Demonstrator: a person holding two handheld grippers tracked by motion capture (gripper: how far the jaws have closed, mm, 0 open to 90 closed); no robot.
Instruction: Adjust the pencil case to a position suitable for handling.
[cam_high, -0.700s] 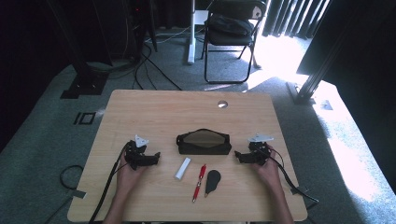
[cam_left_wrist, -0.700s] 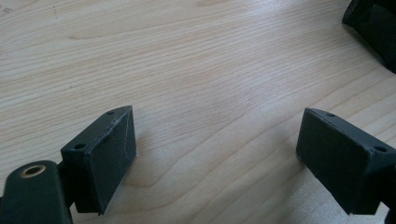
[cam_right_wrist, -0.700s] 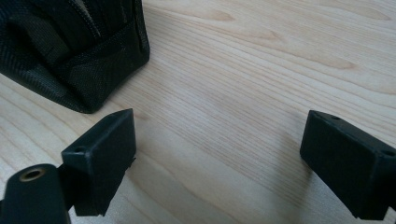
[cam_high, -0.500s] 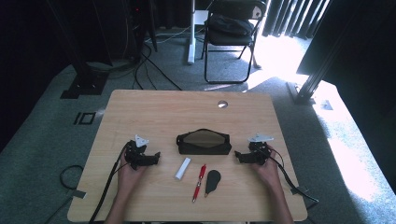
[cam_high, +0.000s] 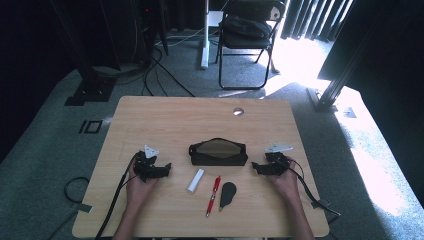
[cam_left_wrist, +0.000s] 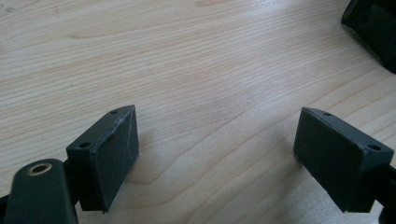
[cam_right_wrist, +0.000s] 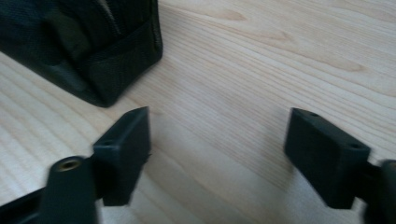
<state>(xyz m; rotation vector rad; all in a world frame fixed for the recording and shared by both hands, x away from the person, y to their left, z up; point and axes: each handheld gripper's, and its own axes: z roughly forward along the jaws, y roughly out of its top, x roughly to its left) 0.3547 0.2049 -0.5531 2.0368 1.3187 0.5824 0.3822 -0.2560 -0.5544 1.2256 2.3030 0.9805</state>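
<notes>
A black open pouch (cam_high: 218, 152) lies at the middle of the wooden table (cam_high: 200, 115). In front of it lie a white stick-shaped item (cam_high: 196, 180), a red pen (cam_high: 213, 194) and a small black oval item (cam_high: 228, 194). My left gripper (cam_high: 165, 167) rests on the table left of the pouch, open, jaws pointing right; in its own view the left gripper (cam_left_wrist: 217, 154) has bare wood between its pads. My right gripper (cam_high: 256, 166) rests right of the pouch, open, pointing left. In the right gripper view the right gripper (cam_right_wrist: 217, 156) is empty, with the pouch (cam_right_wrist: 88, 46) just beyond its jaws.
A round cable hole (cam_high: 238, 111) sits near the table's far edge. Cables trail from both grippers off the near edge. A folding chair (cam_high: 247, 35) and dark stands are on the carpet beyond the table.
</notes>
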